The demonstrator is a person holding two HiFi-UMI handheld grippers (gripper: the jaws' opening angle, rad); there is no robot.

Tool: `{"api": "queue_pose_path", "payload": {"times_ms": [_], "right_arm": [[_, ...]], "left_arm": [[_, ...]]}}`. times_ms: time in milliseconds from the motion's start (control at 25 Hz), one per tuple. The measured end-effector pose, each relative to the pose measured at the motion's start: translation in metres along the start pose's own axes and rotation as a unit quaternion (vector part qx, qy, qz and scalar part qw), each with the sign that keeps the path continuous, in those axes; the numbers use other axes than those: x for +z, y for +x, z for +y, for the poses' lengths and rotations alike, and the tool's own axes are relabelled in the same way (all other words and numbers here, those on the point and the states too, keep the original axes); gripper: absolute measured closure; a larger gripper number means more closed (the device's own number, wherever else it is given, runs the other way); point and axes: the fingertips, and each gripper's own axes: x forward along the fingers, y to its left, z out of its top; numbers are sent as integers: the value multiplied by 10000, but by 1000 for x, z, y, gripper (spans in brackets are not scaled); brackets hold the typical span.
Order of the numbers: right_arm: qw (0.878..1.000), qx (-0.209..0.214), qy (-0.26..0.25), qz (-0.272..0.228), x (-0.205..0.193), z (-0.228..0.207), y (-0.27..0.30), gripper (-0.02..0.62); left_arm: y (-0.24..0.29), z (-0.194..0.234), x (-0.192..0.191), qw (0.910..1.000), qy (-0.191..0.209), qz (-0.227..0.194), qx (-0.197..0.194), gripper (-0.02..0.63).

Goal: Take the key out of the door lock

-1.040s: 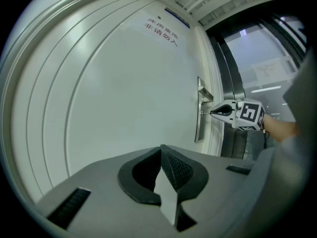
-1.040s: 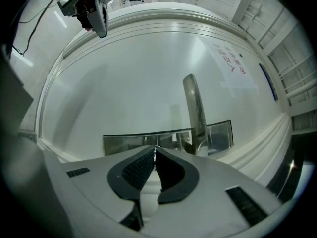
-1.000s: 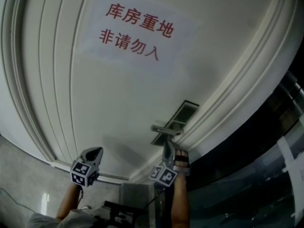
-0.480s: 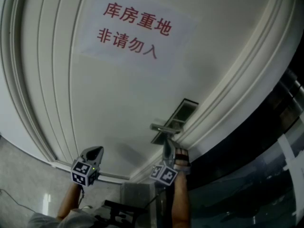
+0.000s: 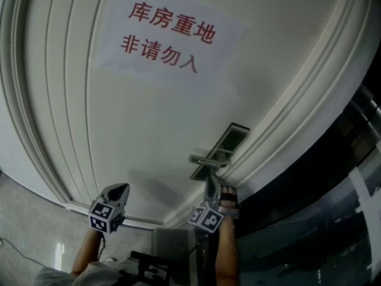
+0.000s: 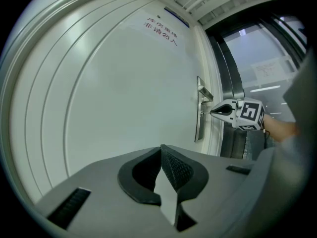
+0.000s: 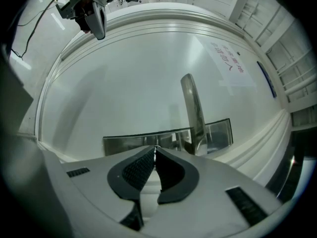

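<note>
White paper sign [image 5: 169, 31] on the white door [image 5: 149, 130], upper centre of head view: two lines of red Chinese, 库房重地 over 非请勿入. Left gripper view, top centre: same paper sign [image 6: 161, 25], red strokes too small to read. Right gripper view, upper right: paper sign [image 7: 230, 61] skewed, unreadable. Sheet on glass [image 6: 270, 69], right of left gripper view: print illegible.

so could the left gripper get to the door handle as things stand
Probably yes: nothing stands between the left gripper and the door handle. The right gripper, shut on the key just below, crowds that spot.
</note>
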Motion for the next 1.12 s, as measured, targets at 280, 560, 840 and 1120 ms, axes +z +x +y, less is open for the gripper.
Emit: {"api": "queue_pose_path", "payload": {"times_ms": [280,560,840,1120], "right_arm": [[10000,-18,-9,-1,1,0,0,577],[9999,-99,-74,11,1,-2,-1,577],[9999,-99,-49,14,1,-1,-7,577],[9997,-149,182,27,1,-3,-22,577]], "left_arm": [[3,2,1,10000,4,-9,-21,600],[2,1,1,10000,17,-3,-37,600],[-2,2,1,10000,31,-4,-48,599],[-7,-2,2,9999,66,-8,-141,599]]}}
